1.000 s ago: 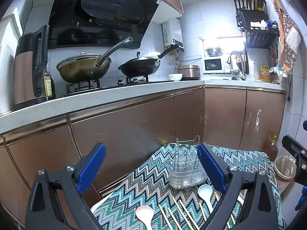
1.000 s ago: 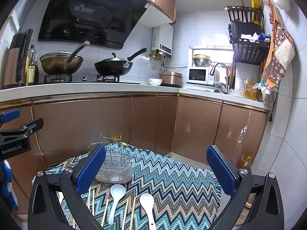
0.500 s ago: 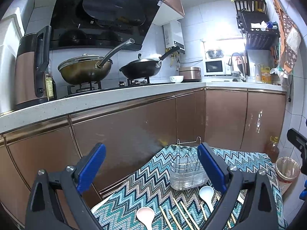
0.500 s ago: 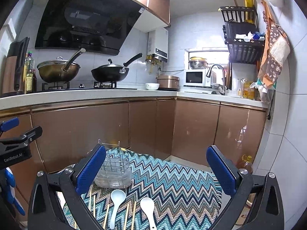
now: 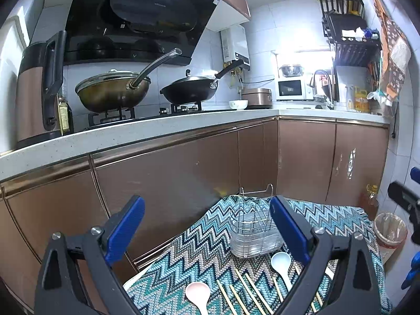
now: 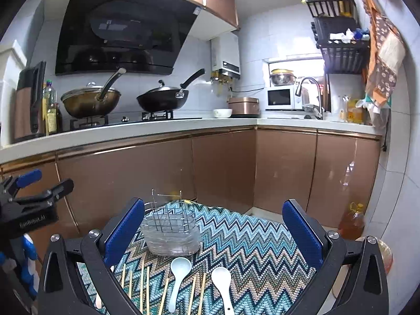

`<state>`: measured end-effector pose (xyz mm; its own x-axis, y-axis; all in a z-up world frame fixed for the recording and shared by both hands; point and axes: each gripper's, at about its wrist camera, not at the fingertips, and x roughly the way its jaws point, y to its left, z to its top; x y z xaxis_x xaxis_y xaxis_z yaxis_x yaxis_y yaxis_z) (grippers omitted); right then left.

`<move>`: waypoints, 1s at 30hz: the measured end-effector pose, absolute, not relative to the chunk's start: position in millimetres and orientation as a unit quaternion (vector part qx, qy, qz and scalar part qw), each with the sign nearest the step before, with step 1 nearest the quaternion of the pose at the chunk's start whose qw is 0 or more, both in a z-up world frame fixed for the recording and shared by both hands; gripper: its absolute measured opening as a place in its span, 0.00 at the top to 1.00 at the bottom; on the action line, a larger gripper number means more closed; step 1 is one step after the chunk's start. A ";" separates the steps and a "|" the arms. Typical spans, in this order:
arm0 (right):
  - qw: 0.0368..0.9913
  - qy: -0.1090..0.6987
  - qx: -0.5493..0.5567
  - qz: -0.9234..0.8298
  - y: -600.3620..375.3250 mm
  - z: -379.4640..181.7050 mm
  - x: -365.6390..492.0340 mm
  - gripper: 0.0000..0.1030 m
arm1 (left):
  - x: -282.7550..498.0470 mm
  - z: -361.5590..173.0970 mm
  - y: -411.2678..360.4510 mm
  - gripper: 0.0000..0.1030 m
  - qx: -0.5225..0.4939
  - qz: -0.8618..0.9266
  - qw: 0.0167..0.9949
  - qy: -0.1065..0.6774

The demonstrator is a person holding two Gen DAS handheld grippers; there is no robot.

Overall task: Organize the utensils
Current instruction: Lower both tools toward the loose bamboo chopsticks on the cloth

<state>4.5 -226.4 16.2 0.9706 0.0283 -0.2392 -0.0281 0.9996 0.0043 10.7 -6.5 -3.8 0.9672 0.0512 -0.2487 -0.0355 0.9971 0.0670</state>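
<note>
Copper-fronted kitchen cabinets (image 6: 225,173) run behind the bench, which is covered by a blue and teal zigzag-patterned cloth (image 6: 252,239). On it stands the clear plastic utensil holder with a wire divider rack (image 6: 172,233), apparently empty, at the far side. Just in front of it lie two white ceramic soup spoons (image 6: 178,270) among several loose light wooden chopsticks (image 6: 143,286), all flat and pointing roughly toward me; the left view shows a third, pinkish-white spoon (image 5: 198,292) further to my left.

My right hand-held gripper (image 6: 212,233) hovers above the spoons, jaws spread wide and empty. My left hand-held gripper (image 5: 207,232) is likewise agape, holding nothing.

Nothing is sorted yet, I judge. For a clean first pick I would lower over one spoon's handle, jaws straddling it crosswise, clear of neighbouring chopsticks. Thin sticks on soft cloth may roll or get pinched in pairs, so I would close slowly and lift straight before tipping it upright into a rack cell.
</note>
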 end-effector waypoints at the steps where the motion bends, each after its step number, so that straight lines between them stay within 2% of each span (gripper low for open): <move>1: 0.992 0.123 -0.007 0.014 -224.9 16.8 5.5 0.00 | 11.0 -1.7 -2.8 0.07 0.027 0.021 0.991 0.127; 8: 0.987 0.150 -0.027 0.044 -226.1 18.1 14.0 0.00 | 21.7 6.0 25.2 0.06 0.001 0.027 0.988 0.151; 12: 0.980 0.182 -0.022 0.074 -229.6 12.4 27.2 0.00 | 44.4 -14.3 30.9 0.07 -0.013 -0.003 0.974 0.225; 15: 0.969 0.227 -0.015 0.099 -233.0 1.3 44.2 0.06 | 58.7 -32.8 33.2 0.07 -0.037 -0.037 0.959 0.279; 18: 0.946 0.295 -0.003 0.133 -231.5 -19.9 68.3 0.21 | 76.9 -56.6 34.3 0.08 -0.078 -0.077 0.930 0.350; 20: 0.925 0.348 0.008 0.155 -228.7 -40.1 88.2 0.41 | 89.2 -74.8 33.5 0.13 -0.100 -0.098 0.907 0.397; 21: 0.914 0.371 0.012 0.164 -227.2 -50.3 97.1 0.45 | 91.9 -81.5 32.8 0.15 -0.105 -0.103 0.900 0.410; 23: 0.890 0.416 0.025 0.184 -224.8 -72.9 114.9 0.59 | 101.0 -97.4 30.9 0.33 -0.114 -0.109 0.883 0.443; 26: 0.851 0.483 0.055 0.198 -225.7 -112.4 142.5 0.70 | 111.9 -126.6 28.0 0.46 -0.130 -0.116 0.851 0.495; 30: 0.817 0.539 0.066 0.194 -226.8 -149.8 164.8 0.75 | 118.6 -151.2 24.7 0.53 -0.136 -0.113 0.825 0.537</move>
<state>164.8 -226.8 -149.8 0.3449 0.3873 -0.8550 -0.2454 0.9164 0.3162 118.6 24.7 -151.2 0.3975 -0.3321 -0.8554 0.0394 0.9375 -0.3457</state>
